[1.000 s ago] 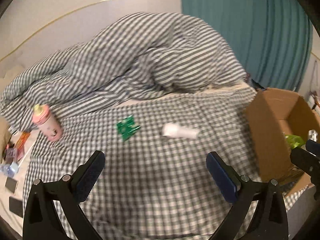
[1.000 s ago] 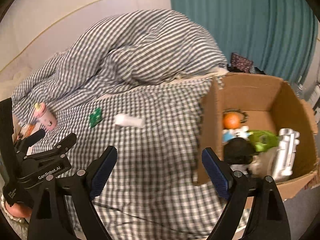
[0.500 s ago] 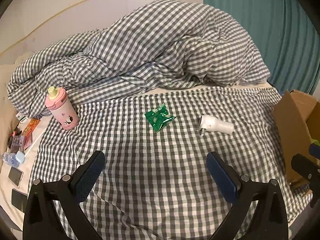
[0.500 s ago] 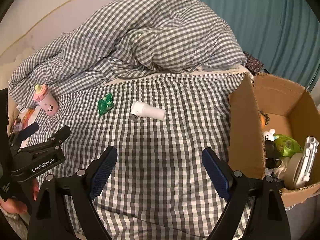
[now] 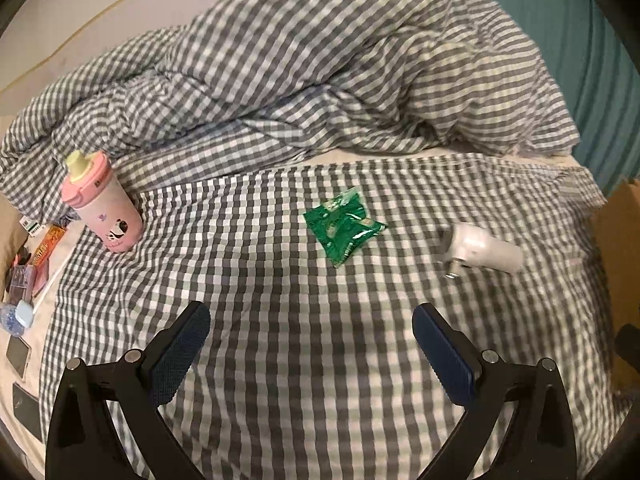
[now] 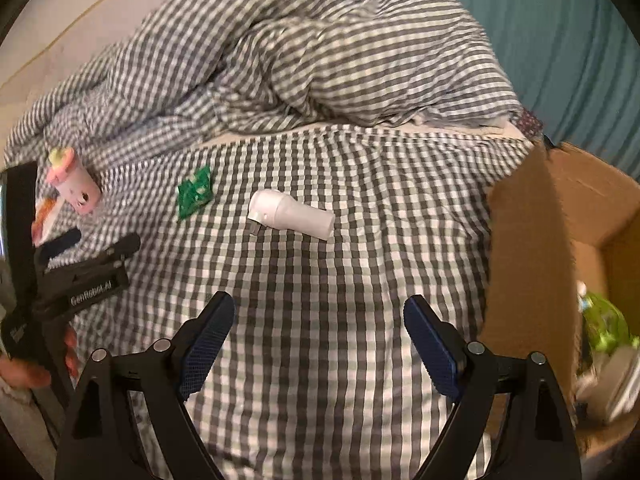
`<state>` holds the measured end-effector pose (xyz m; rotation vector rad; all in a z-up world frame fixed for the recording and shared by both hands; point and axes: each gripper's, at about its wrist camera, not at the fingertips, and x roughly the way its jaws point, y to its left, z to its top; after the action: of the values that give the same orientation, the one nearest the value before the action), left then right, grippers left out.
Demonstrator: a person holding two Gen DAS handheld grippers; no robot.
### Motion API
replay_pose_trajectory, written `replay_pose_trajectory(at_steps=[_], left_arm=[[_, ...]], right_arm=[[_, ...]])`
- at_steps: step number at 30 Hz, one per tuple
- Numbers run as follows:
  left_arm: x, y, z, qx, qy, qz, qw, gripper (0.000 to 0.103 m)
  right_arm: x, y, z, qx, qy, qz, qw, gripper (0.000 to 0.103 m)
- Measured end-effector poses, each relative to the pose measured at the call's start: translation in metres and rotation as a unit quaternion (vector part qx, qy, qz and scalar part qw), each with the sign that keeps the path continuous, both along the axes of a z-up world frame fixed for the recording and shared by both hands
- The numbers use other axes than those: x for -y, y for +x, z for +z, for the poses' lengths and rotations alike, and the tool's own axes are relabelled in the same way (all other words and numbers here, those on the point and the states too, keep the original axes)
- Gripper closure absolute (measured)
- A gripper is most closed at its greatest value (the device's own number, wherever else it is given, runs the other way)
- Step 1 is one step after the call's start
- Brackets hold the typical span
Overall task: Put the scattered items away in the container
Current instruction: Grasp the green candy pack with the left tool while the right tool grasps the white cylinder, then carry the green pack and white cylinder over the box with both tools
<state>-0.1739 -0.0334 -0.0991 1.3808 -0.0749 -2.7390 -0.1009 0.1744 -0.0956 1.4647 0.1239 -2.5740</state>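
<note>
On the checked bedsheet lie a green foil packet (image 5: 343, 224) (image 6: 194, 194) and a white plug-shaped device (image 5: 482, 250) (image 6: 291, 218). A pink sippy bottle (image 5: 102, 202) (image 6: 74, 182) stands at the far left. My left gripper (image 5: 311, 324) hovers open over bare sheet, short of the packet. My right gripper (image 6: 319, 316) is open too, with the white device beyond its fingers. The left gripper also shows at the left edge of the right wrist view, held by a hand (image 6: 24, 372). The cardboard box (image 6: 560, 240) stands at the right with toys inside.
A bunched checked duvet (image 5: 320, 72) fills the far half of the bed. Small packets, cards and dark flat items (image 5: 24, 292) lie off the sheet's left edge. A teal curtain (image 6: 560, 40) hangs behind the box.
Both grippers have come down and forward over the bed, so the packet, white device and bottle look nearer. The box has slid toward the right edge of both views. Jaws stayed wide.
</note>
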Motion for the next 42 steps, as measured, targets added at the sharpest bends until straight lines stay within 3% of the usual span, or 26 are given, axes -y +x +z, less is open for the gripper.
replay_pose_trajectory(at_steps=[7,17,21,27,28,29,30,31,32,33,36,42], left_arm=[[0.0,-0.043,-0.028,0.009,-0.004,0.011,0.9999,0.0],[-0.02,-0.098,-0.073,0.032,-0.012,0.001,0.9994,0.0],[-0.026,-0.115,-0.087,0.046,-0.01,-0.003,0.9989,0.0],[-0.022,-0.127,-0.096,0.037,0.011,0.0,0.9993,0.0],[-0.019,-0.129,-0.097,0.04,0.02,0.001,0.999,0.0],[-0.017,-0.129,-0.098,0.043,0.029,0.001,0.9987,0.001],[-0.014,-0.129,-0.098,0.047,0.037,0.0,0.9982,0.005],[-0.013,-0.128,-0.096,0.048,0.043,-0.005,0.9979,0.023],[-0.014,-0.124,-0.09,0.044,0.045,-0.016,0.9979,0.048],[-0.016,-0.121,-0.085,0.04,0.04,-0.025,0.9981,0.057],[-0.018,-0.113,-0.077,0.044,0.03,-0.044,0.9976,0.065],[-0.001,-0.094,-0.062,0.041,0.084,-0.039,0.9949,0.072]], right_arm=[[0.017,-0.049,-0.039,0.027,0.002,0.021,0.999,0.016],[0.04,-0.11,-0.099,0.052,0.061,0.055,0.995,0.016],[0.044,-0.124,-0.117,0.056,0.096,0.064,0.992,0.016],[0.053,-0.141,-0.126,0.047,0.083,0.078,0.992,0.017],[0.054,-0.142,-0.127,0.047,0.079,0.082,0.992,0.02],[0.054,-0.143,-0.127,0.056,0.064,0.087,0.993,0.031],[0.054,-0.143,-0.126,0.061,0.052,0.089,0.993,0.045],[0.052,-0.141,-0.123,0.067,0.038,0.092,0.993,0.056],[0.05,-0.139,-0.12,0.073,0.024,0.095,0.992,0.065],[0.047,-0.136,-0.116,0.079,0.008,0.097,0.992,0.069],[0.039,-0.125,-0.107,0.083,-0.022,0.093,0.992,0.07],[0.032,-0.097,-0.079,0.07,-0.045,0.091,0.992,0.072]])
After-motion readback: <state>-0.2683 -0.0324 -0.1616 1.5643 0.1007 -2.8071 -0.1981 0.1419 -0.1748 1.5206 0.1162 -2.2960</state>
